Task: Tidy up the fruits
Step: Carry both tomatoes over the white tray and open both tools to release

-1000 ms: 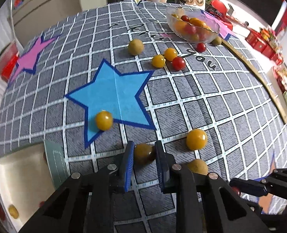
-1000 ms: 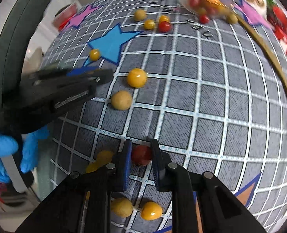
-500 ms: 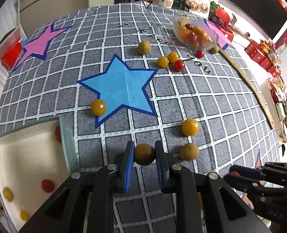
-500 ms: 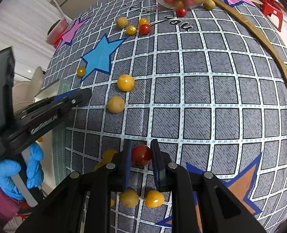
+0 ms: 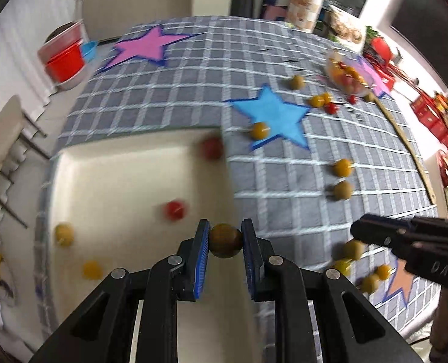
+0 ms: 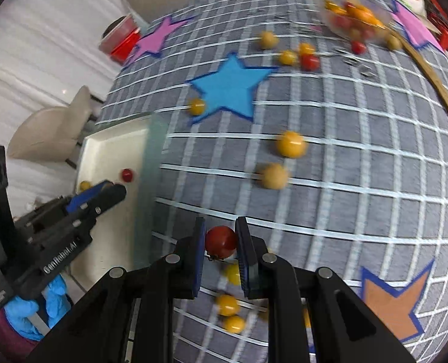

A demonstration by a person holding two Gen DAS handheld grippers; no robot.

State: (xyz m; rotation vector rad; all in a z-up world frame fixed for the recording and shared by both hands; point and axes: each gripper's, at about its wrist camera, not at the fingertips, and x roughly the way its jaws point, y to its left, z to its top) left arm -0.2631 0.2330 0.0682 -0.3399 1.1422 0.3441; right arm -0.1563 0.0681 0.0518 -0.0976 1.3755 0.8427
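- The left gripper [image 5: 225, 237] is clamped on a brownish-yellow tomato [image 5: 225, 240], carried clear of the cloth and hanging over the right-hand edge of the cream tray [image 5: 109, 181].
- The tray lies below and to the left of that tomato (a small drift leftward would put it squarely over the tray floor), so the drop looks close.
- Inside the tray sit a red tomato [image 5: 175, 210] and two yellow ones, with another red one near the far corner.
- The right gripper [image 6: 221, 242] is closed on a red cherry tomato [image 6: 221, 241], held over the checked tablecloth [image 6: 360, 151].
- From the right wrist view the tray [image 6: 115, 148] lies to its left, so the left hand is the nearer.
- Loose tomatoes remain scattered on the cloth, and a clear bowl [image 6: 354, 18] of fruit stands at the far side.
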